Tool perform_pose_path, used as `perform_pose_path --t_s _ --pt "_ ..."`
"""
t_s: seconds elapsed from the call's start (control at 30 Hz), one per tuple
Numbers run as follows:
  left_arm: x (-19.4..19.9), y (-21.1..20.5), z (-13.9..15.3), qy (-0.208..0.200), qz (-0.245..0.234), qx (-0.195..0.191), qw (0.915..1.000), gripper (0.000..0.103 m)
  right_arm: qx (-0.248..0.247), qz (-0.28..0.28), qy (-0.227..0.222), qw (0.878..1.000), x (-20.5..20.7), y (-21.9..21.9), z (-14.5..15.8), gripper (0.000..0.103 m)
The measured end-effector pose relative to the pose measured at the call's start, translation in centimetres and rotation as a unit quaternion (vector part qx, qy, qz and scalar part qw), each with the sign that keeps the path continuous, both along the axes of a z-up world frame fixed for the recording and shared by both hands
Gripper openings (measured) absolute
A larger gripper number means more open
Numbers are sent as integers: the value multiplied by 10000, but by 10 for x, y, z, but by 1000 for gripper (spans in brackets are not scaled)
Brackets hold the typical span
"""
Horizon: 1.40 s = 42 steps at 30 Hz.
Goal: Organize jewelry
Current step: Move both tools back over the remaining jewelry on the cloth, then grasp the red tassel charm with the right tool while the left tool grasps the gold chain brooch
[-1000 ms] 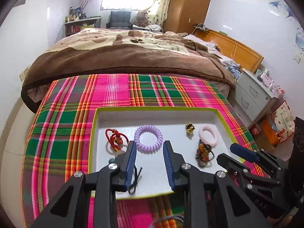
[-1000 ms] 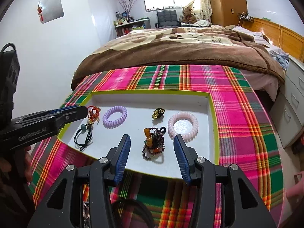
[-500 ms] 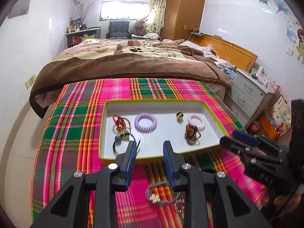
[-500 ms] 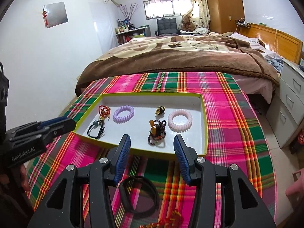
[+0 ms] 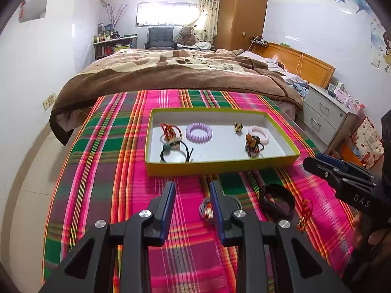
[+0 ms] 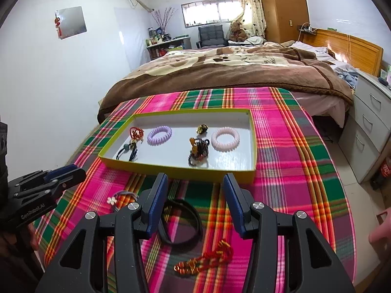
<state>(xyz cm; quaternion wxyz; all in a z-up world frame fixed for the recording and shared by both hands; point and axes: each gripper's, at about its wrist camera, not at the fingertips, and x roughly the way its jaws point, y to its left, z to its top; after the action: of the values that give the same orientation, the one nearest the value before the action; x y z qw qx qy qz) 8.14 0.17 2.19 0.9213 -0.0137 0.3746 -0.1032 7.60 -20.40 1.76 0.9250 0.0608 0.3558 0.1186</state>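
While both tongs [image 5: 193, 193] [image 6: 195, 185] gape empty, six trinkets fill the tray [image 6: 176, 169].

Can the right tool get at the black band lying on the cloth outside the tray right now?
Probably yes. The right tool is open with nothing between its fingers, and the black band lies flat on the cloth just below and ahead of them. The red cord beside it lies apart from it.

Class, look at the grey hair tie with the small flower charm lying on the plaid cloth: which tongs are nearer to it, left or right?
Left. The left tongs hover right beside the grey hair tie, which peeks past one finger. The right tongs sit over the black band instead.
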Motion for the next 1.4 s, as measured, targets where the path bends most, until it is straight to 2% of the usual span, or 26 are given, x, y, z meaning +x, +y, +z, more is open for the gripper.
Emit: perform_pose_path --t_s 0.3,0.47,0.6,0.73,0.87,1.13,1.33,1.4 --pt "-25 13 -14 32 -48 -291 9996 29 -28 -105 37 9999 -27 -21 -11 48" --pt "-34 18 -29 183 -18 -343 9992 29 -92 -202 219 9995 -41 -32 -23 48" --pt "-37 23 -39 299 42 -331 9990 29 -149 -119 413 9990 -49 -29 -37 48" --pt "-38 27 -42 316 63 -440 9985 29 15 20 583 9983 -50 -18 -49 48" --pt "-40 26 -43 342 45 -411 9986 29 -110 126 590 9981 -48 2 -53 60" --pt "-39 22 -44 389 -19 -423 9983 29 -775 -168 533 9954 -49 19 -61 60" --pt "-36 9 -45 467 -164 -453 9977 29 -727 -336 543 9953 -52 3 -61 60" --pt "-35 2 -45 494 -253 -442 9975 29 -702 -347 529 9955 -52 -1 -60 55"
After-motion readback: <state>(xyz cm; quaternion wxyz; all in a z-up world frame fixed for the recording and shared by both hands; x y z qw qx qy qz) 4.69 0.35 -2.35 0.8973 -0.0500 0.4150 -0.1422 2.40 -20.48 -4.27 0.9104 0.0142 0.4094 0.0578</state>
